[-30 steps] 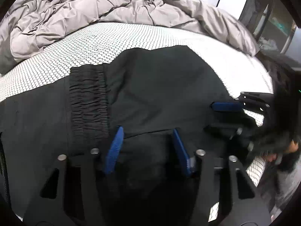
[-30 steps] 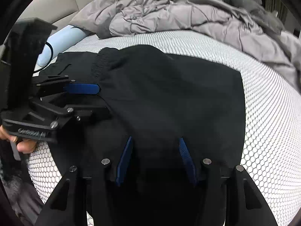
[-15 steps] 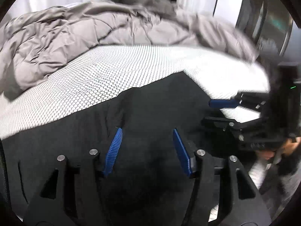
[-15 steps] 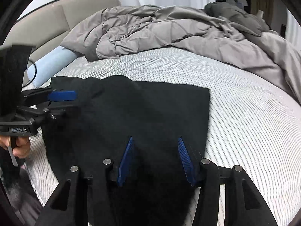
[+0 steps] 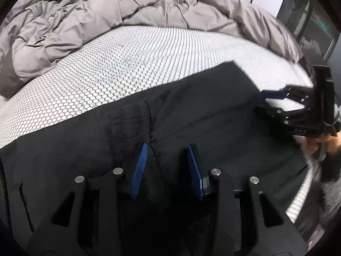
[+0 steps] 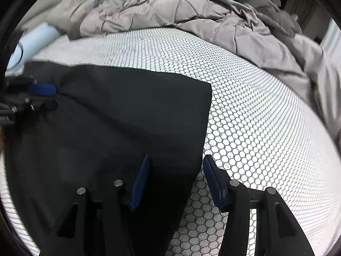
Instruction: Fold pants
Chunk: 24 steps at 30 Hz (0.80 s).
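Through the left wrist camera I see my left gripper [image 5: 168, 166] low over the black pants [image 5: 213, 117], its two blue pads parted by a moderate gap with dark cloth lying loose between them; nothing is pinched. The pants lie spread on the bed [image 5: 138, 59], whose cover has a white honeycomb pattern, and a gathered elastic waistband [image 5: 130, 123] with a stitched seam sits just ahead of the left pad. Beyond the pants a rumpled grey duvet [image 5: 96, 15] is heaped along the far side of the bed. At the right edge of the pants I can see my right gripper [image 5: 275, 104] from the side, one blue pad above the cloth edge, and part of my hand [image 5: 330, 143] behind it. Through the right wrist camera my right gripper [image 6: 175, 175] stands wide open and holds nothing: its left pad is over the pants [image 6: 127, 117], its right pad over the bare bed cover [image 6: 255, 117], so it straddles the pants' right edge. The left gripper [image 6: 40, 96] shows at the pants' left edge; whether it grips cloth I cannot tell from here. A pale blue bolster [image 6: 32, 40] lies past the pants' far left corner, with the duvet [image 6: 191, 10] behind.
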Tool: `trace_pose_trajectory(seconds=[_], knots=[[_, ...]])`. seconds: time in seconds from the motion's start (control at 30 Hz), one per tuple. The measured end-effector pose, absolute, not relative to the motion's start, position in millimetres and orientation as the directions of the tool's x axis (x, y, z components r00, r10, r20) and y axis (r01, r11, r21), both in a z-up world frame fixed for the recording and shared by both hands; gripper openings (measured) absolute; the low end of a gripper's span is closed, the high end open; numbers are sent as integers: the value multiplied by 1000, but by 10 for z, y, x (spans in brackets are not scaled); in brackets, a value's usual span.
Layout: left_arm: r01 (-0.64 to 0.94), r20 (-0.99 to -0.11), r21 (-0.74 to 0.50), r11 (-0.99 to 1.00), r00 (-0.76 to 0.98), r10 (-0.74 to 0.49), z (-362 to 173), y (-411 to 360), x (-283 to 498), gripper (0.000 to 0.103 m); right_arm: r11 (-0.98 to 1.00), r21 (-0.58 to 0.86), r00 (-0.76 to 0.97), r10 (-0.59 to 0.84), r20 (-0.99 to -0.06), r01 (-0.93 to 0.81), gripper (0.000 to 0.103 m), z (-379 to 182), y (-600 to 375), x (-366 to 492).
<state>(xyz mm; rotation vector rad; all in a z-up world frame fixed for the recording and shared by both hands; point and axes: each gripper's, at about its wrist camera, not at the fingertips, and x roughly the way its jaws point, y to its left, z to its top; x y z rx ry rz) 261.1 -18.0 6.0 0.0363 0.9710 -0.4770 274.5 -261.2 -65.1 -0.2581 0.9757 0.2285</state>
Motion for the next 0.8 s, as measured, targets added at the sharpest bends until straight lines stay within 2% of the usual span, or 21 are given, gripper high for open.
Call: trace_pose_trajectory(seconds=[0.07,0.2,0.3,0.4,0.47,0.57,0.7,0.8], knots=[[389,-769,-196,900,509,-387,181,-152,2620,37,954,-52,560,128,-819,-294,53,-530,-2632,2742],[356,-751,-203,912,541,-378,216,-259,2783,38,944,-43,616,179,-767,-328,53,-341,-2411,2822],[326,-806,-144,934,510,-302,50,-382,2975,37,925,-7,608,243,-756,-379,53,-339,-2137,2946],[310,-819,-182,933,477,-319,-108,-326,3133,35,909,-2,577,263,-773,-417,53,-436,-1900,3093],[310,-809,-215,926,474,-347,-137,-269,3154,28,913,-101,571,159,-805,-396,53,-587,-1841,3141],[315,-806,-229,921,469,-361,-163,-215,3131,26,923,-227,601,5,-799,-310,54,-707,-2063,3181],[302,-810,-208,930,480,-337,-104,-201,3071,27,956,-211,605,-46,-795,-204,55,-638,-2373,3248],[303,-788,-195,933,518,-333,73,-207,2972,27,976,-108,608,30,-794,-189,55,-460,-2469,3243]])
